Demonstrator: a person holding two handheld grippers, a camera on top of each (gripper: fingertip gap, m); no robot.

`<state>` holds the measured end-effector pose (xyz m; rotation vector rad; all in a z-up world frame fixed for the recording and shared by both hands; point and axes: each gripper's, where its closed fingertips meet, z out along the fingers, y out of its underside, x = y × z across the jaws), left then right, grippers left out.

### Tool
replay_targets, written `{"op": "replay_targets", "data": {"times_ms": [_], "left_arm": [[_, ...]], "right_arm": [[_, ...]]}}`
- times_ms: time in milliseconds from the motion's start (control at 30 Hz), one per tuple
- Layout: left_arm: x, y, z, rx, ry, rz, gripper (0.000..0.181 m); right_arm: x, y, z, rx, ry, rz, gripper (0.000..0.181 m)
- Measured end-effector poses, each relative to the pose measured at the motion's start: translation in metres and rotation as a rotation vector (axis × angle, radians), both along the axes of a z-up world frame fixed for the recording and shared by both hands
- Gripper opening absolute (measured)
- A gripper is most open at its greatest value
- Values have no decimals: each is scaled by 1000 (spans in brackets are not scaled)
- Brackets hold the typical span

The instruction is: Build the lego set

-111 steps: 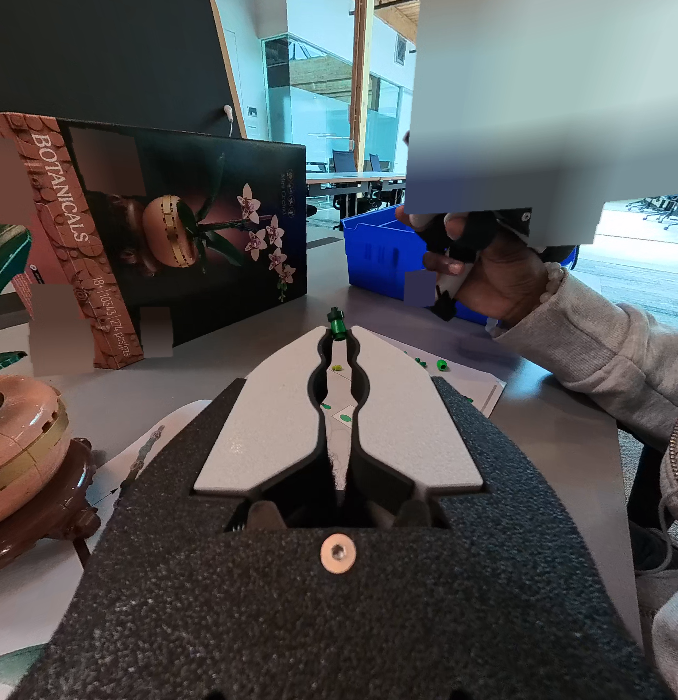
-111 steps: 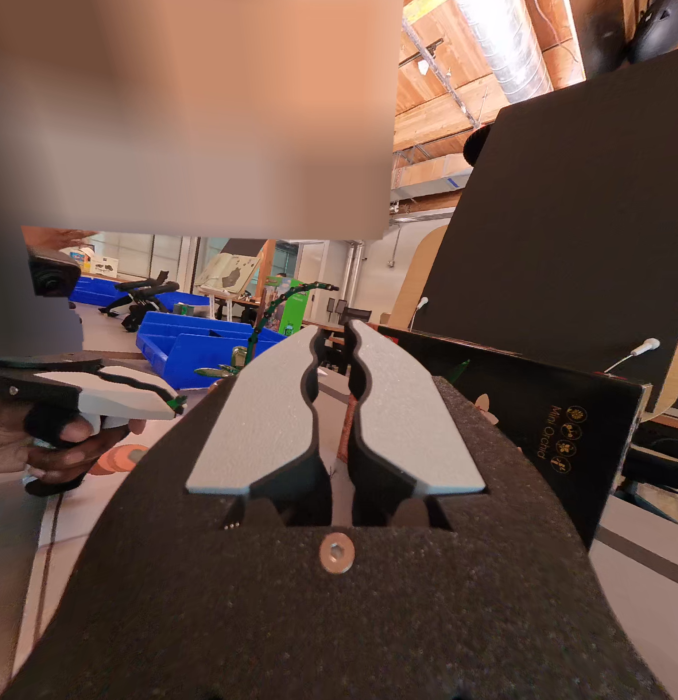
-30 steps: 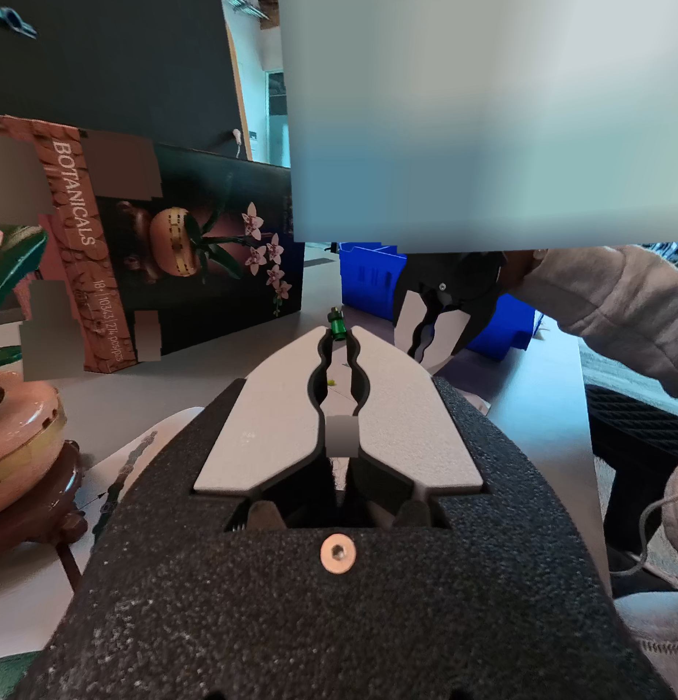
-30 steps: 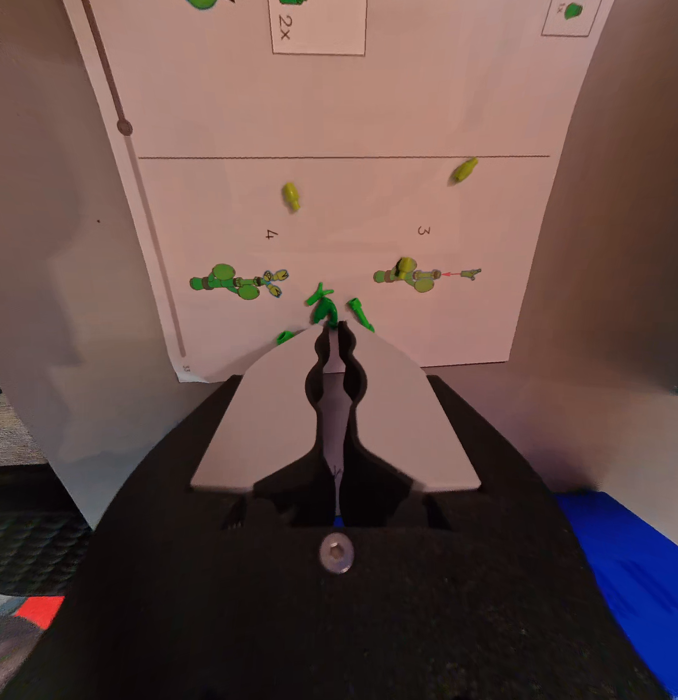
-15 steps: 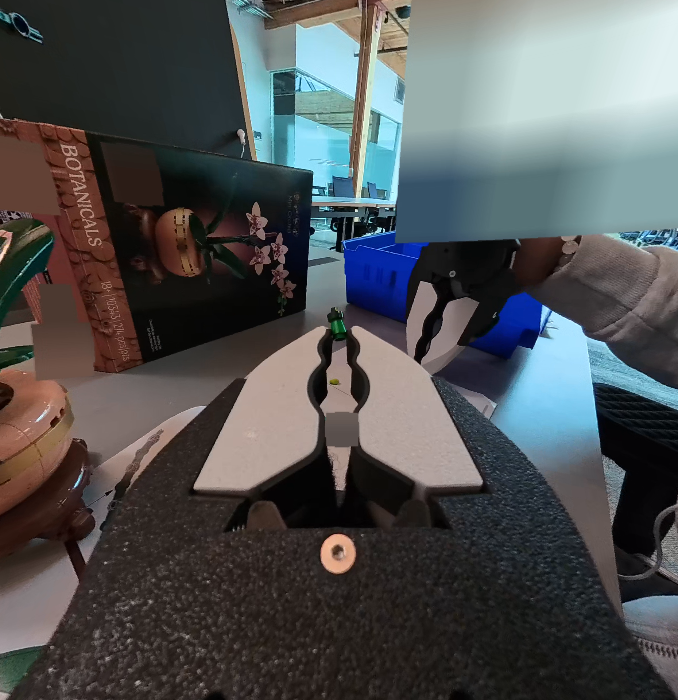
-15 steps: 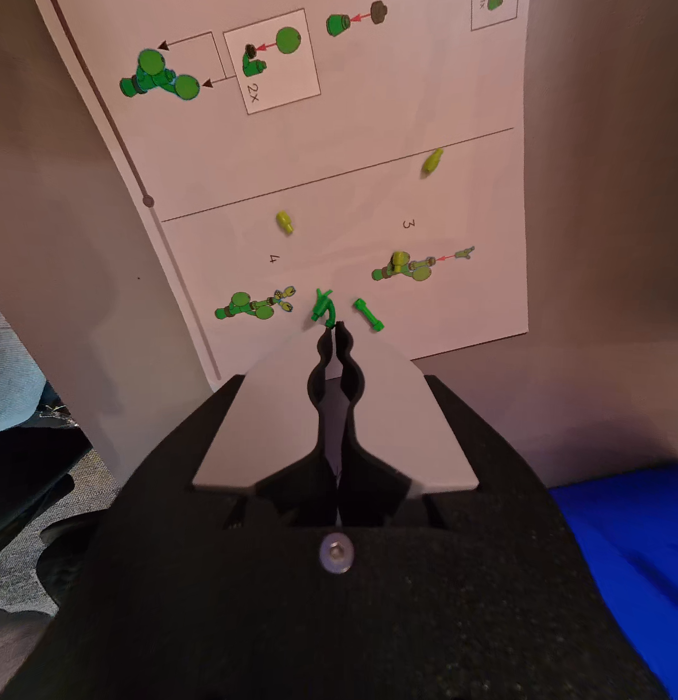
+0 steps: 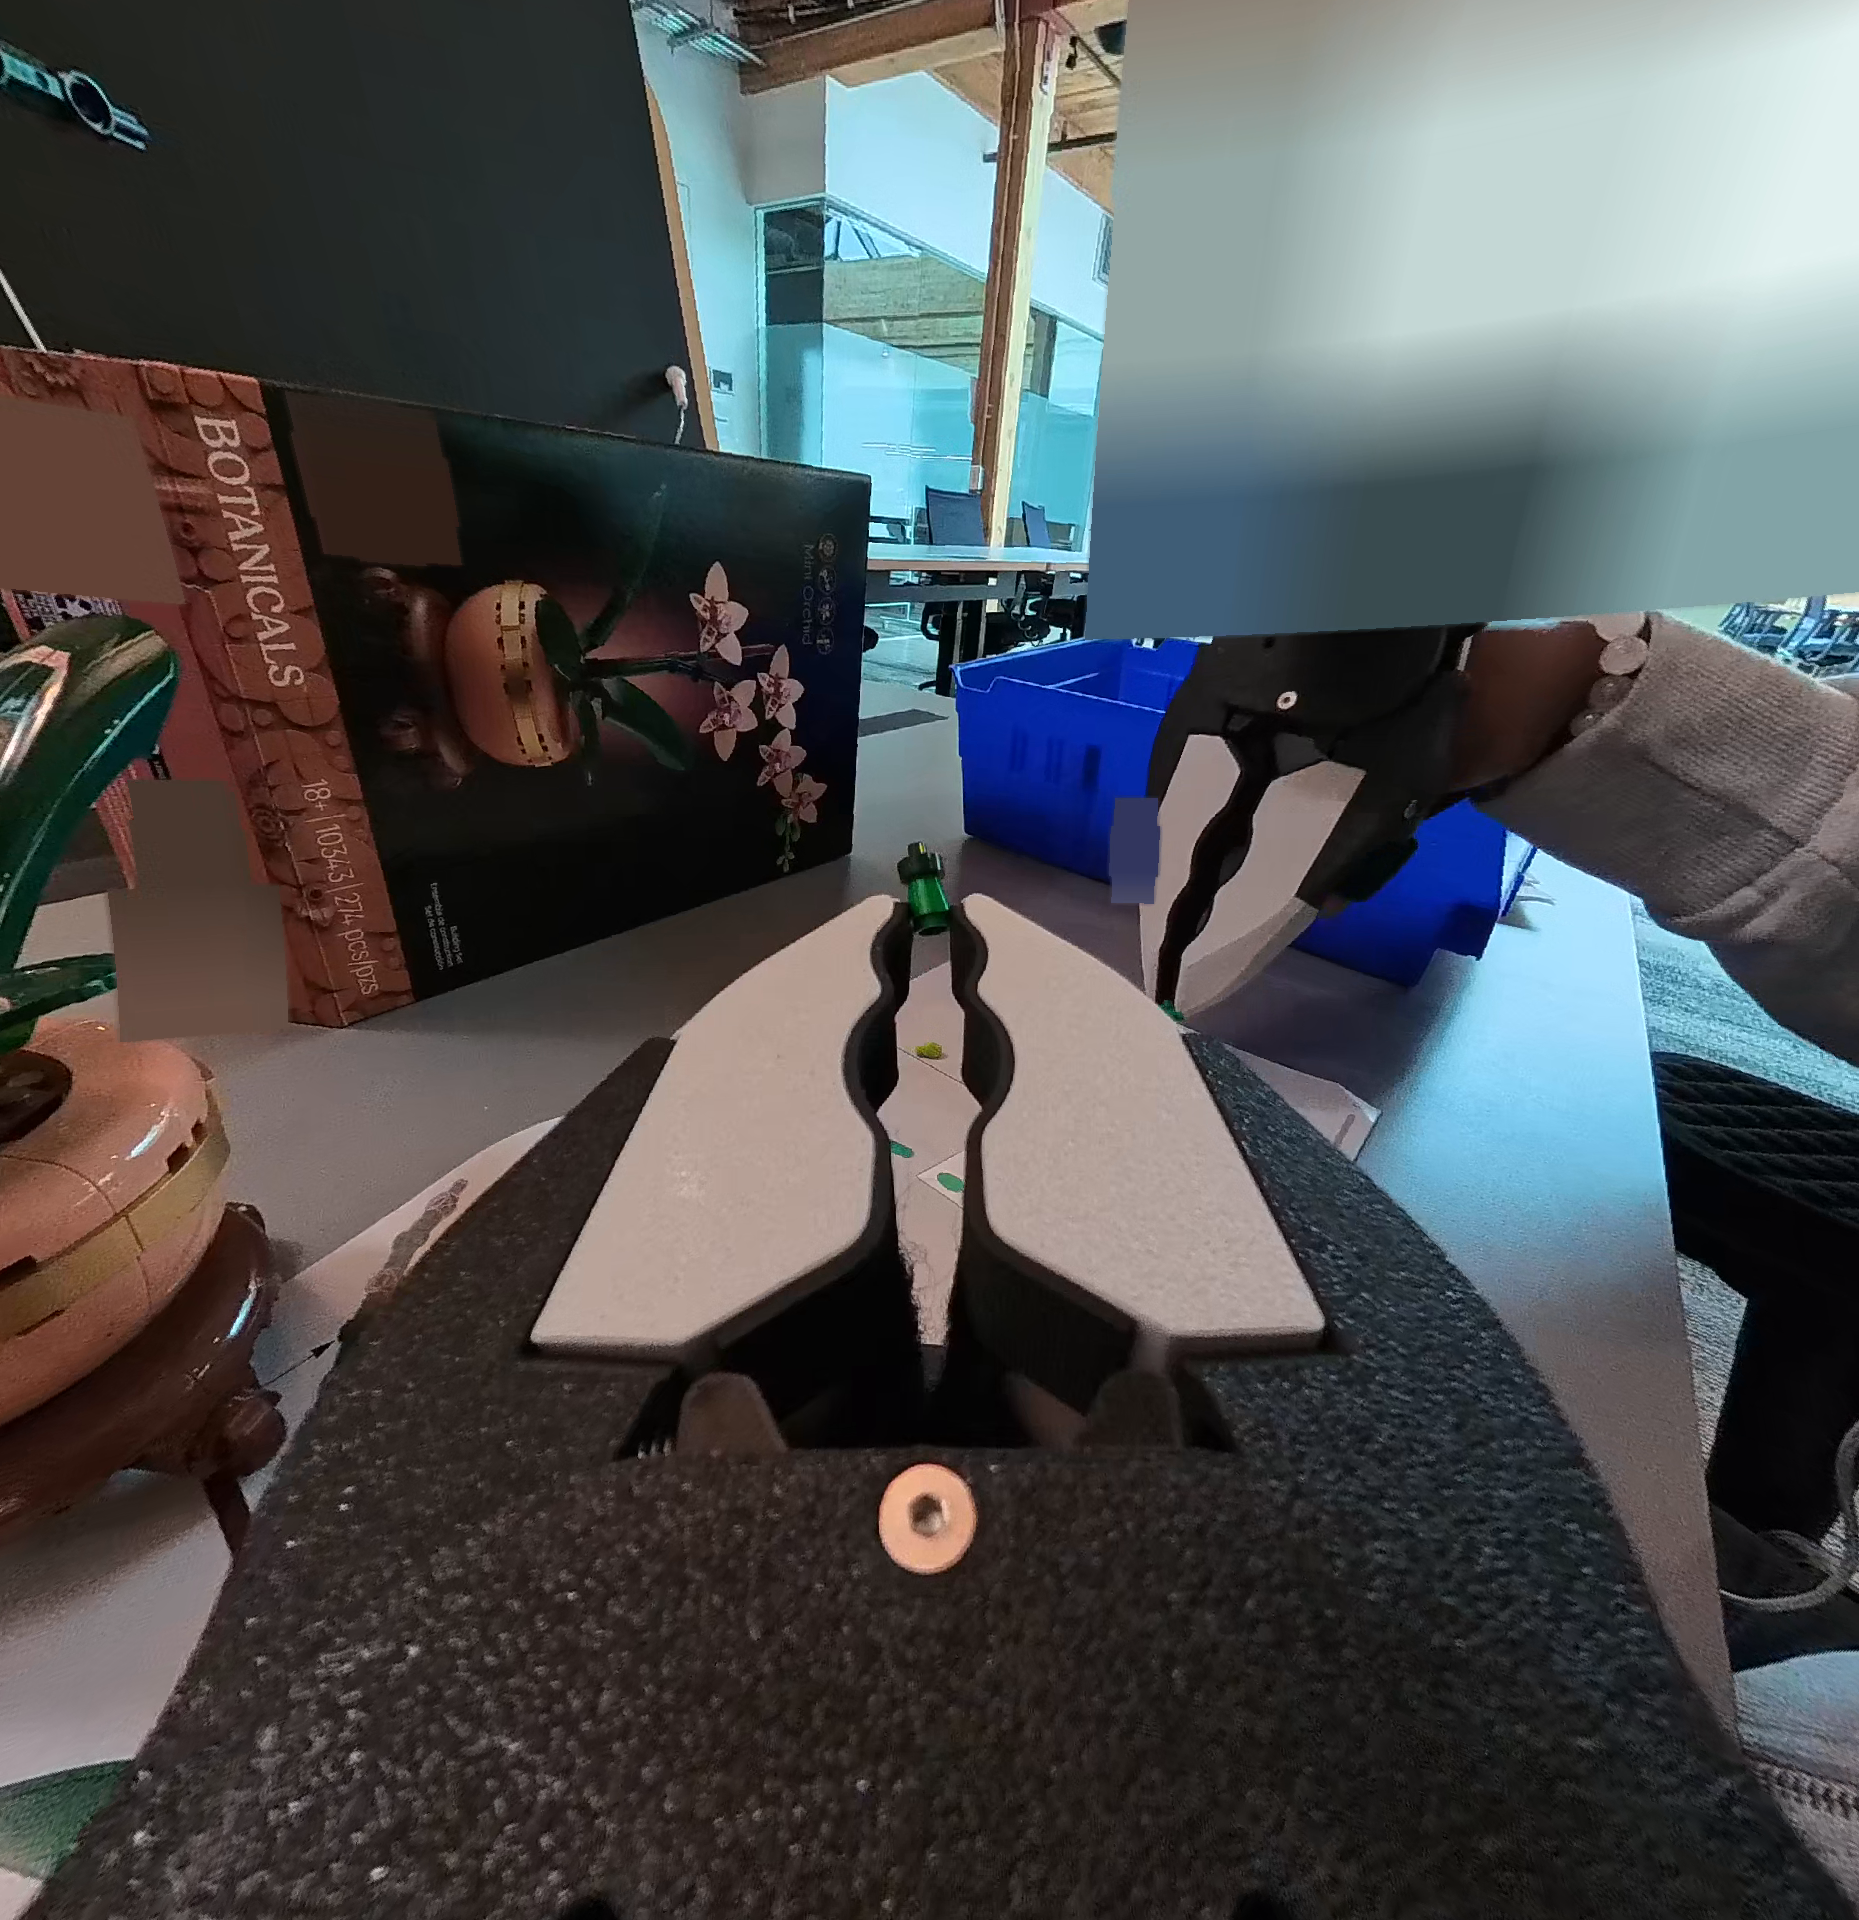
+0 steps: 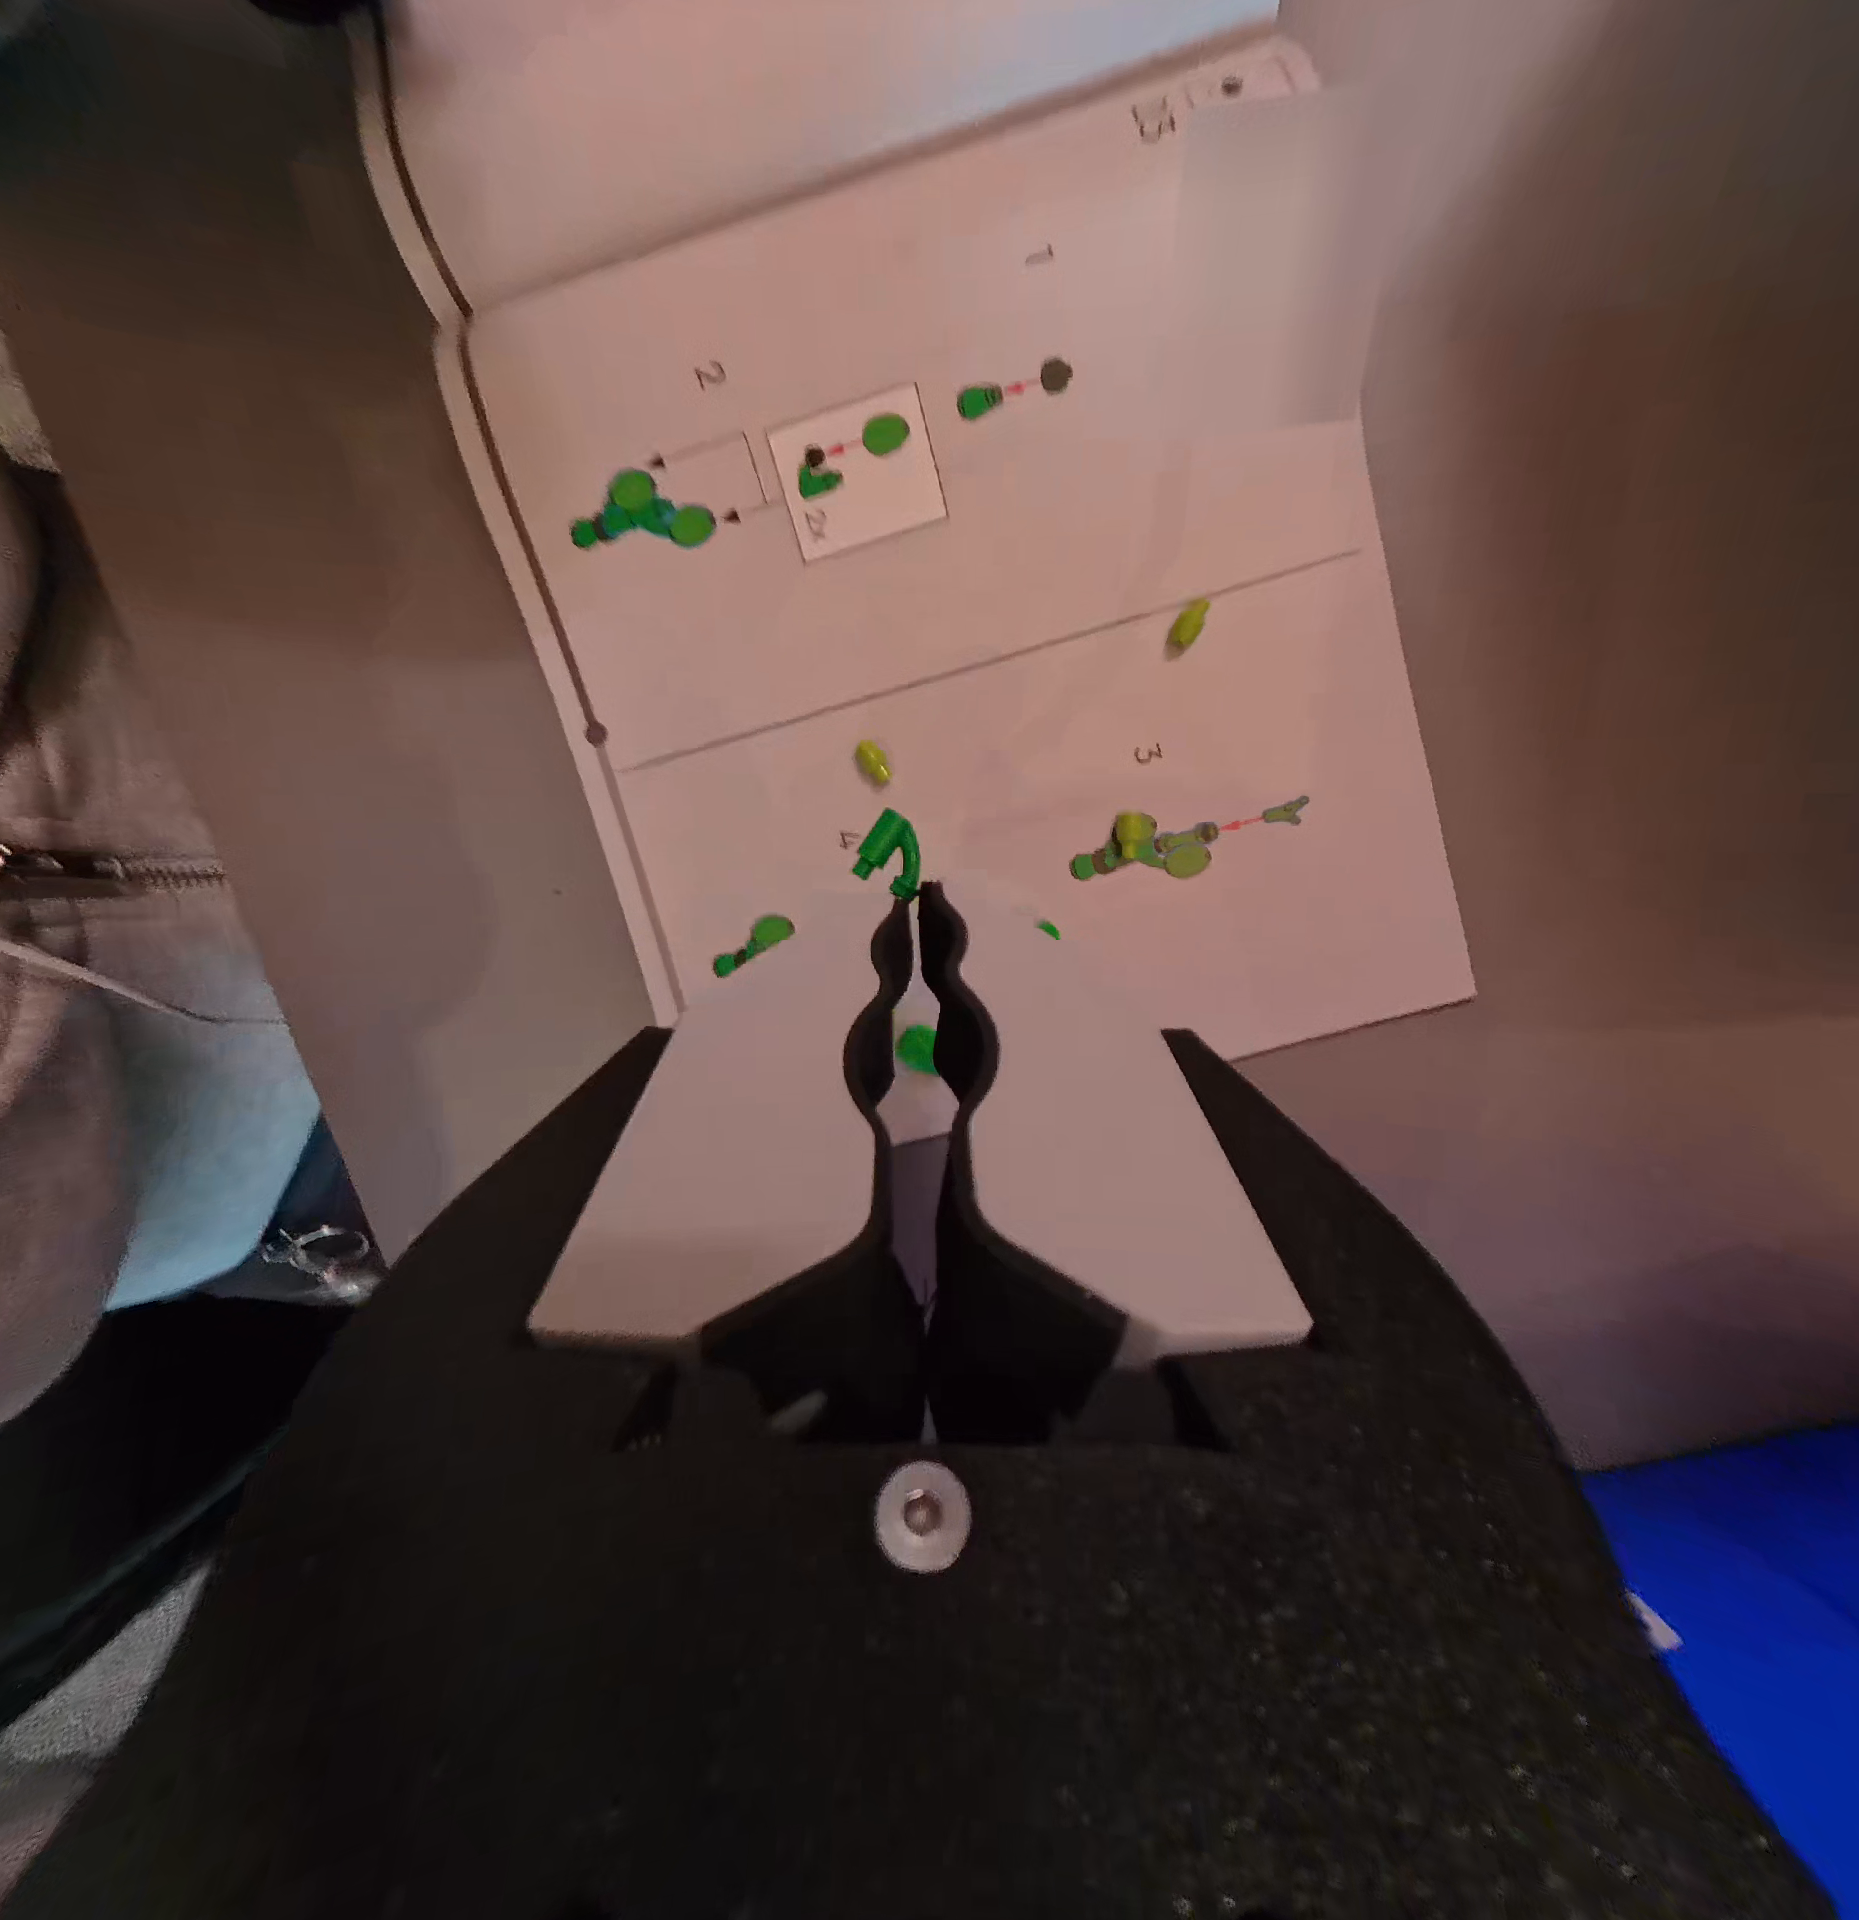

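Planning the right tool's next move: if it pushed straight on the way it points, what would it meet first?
Likely the instruction sheet just below: the right tool, shut on a bent green piece, points down at it. Depth is unclear.

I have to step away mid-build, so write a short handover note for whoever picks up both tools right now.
Left tool: shut on a small dark green peg piece, held above the table.
Right tool: shut on a curved green stem piece, over the instruction sheet.
On the sheet: two lime pieces; another green piece lies partly hidden behind the right tool.
Done: pot model stands at left, near the set box.
Left: probably join the two held pieces, then add the loose ones.
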<state>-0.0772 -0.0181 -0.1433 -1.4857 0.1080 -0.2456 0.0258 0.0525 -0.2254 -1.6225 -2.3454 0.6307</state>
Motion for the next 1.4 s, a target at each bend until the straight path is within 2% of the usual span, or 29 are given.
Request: {"op": "replay_targets", "data": {"times_ms": [300,567,967,1400], "left_arm": [[-3,0,1,9,-5,19,6],[-6,-1,3,18,-8,33,6],[-6,0,2,11,-8,33,6],[-5,-1,2,10,-11,26,6]], "right_arm": [[-4,-31,-13,-42,28,14,2],[-7,-42,-20,-23,32,9,2],[-9,-44,-28,-33,34,-18,2],[-10,-42,-25,-39,46,-58,4]]}}
